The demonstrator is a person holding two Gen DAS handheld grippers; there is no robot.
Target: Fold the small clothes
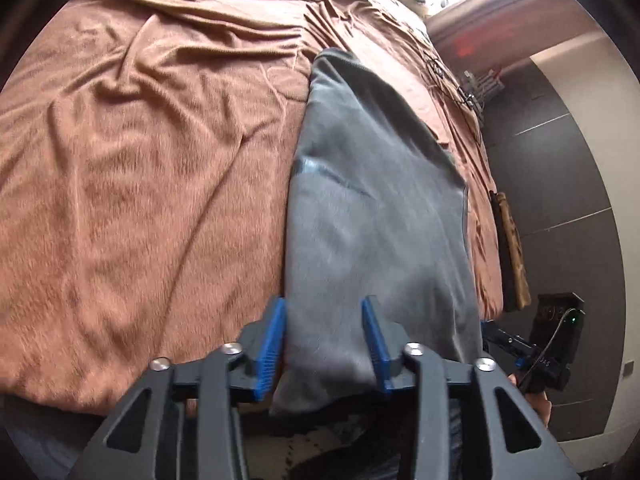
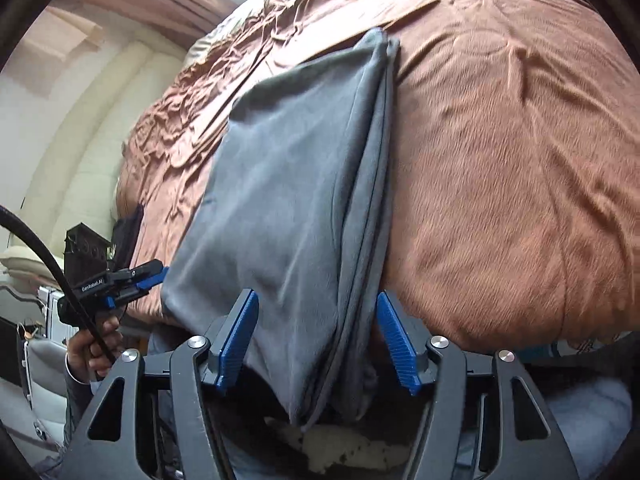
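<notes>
While both fingers gape wide | left gripper, right gripper straddle grey garment

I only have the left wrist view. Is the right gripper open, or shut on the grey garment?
Observer: Open. The right gripper has its fingers apart, either side of the grey garment's near corner.
Operator: Is that side a single layer?
Observer: No. Several stacked edges run along the garment's right side, beside one finger. I cannot count them.
Operator: How does my left gripper look from there?
Observer: Seen side-on, the left gripper has its tips at the garment's near left corner, above the brown blanket.
</notes>
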